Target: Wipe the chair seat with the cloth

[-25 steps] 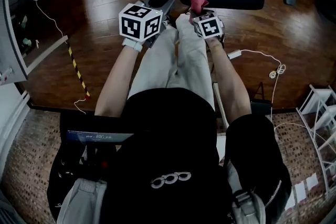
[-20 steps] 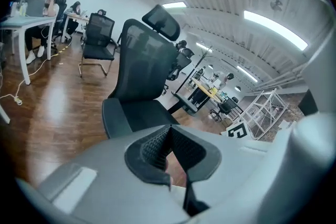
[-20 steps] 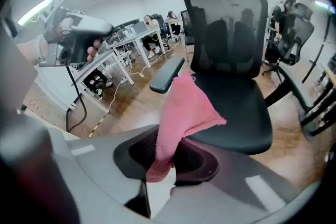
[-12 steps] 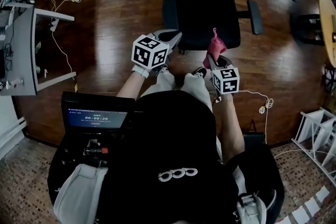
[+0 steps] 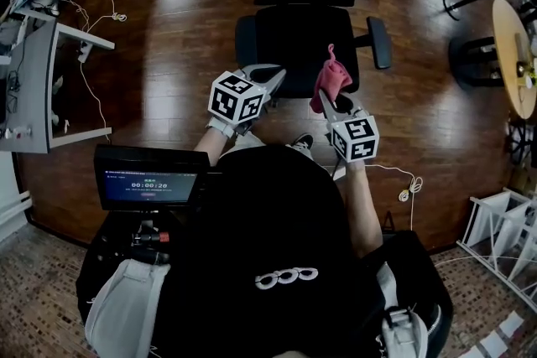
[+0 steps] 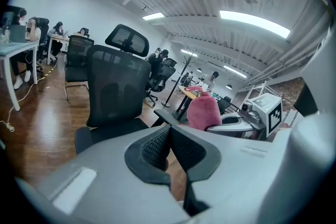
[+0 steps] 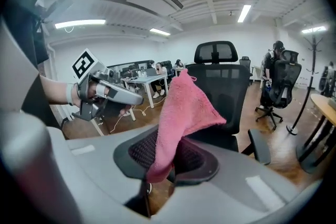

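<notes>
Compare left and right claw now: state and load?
The left claw is shut on nothing; the right claw is shut on the pink cloth. In the head view the left claw ends in bare tips, while the cloth sticks up past the tips of the right claw. Shared: both are closed and point toward the black chair seat, and neither appears to be on it yet.

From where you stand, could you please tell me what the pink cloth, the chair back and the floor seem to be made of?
The cloth: soft terry or microfibre, judging by its fuzzy nap. The chair back: seemingly black mesh, partly see-through. The floor: glossy wood planks or laminate, showing reflections.
</notes>
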{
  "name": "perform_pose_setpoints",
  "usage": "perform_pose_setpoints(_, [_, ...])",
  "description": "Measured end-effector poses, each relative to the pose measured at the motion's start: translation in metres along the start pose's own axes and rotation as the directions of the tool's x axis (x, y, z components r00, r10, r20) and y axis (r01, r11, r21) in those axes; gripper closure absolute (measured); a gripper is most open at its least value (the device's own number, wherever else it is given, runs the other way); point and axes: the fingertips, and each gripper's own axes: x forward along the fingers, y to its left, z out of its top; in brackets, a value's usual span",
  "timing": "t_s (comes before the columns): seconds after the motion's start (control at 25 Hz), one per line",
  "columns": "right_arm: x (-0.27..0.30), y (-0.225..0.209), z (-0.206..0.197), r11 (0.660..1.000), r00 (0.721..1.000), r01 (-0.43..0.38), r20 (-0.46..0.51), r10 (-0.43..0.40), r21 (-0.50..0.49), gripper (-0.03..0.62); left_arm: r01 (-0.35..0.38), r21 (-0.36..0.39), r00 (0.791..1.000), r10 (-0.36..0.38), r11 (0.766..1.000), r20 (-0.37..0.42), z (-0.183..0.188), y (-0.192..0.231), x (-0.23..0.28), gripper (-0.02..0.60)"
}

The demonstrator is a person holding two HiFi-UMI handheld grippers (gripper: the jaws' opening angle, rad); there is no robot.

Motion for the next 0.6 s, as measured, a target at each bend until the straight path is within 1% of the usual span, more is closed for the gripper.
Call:
perform_pose_setpoints(0.2, [-0.005,-0.004,0.011,1.0,0.999,-0.03,0.026,0.03,-0.005,0.525,-0.044,-0.039,0.998,0.045,0.998,0.049,0.009,0.001,0.002,0.588])
perform_pose_setpoints(0.44, [-0.006,0.002,0.011,0.998,0.998,-0.057,0.023,0.057,0.007,0.526,-0.048,-0.028,0.998,0.05,0.998,0.045,0.01,-0.001,0.002,0.588])
perform_pose_setpoints(0.6, [-0.009,0.002,0.008,0.998,0.998,-0.054,0.03,0.054,0.017,0.526,-0.041,-0.043,0.998,0.043,0.998,0.045,0.008,-0.002,0.001,0.588])
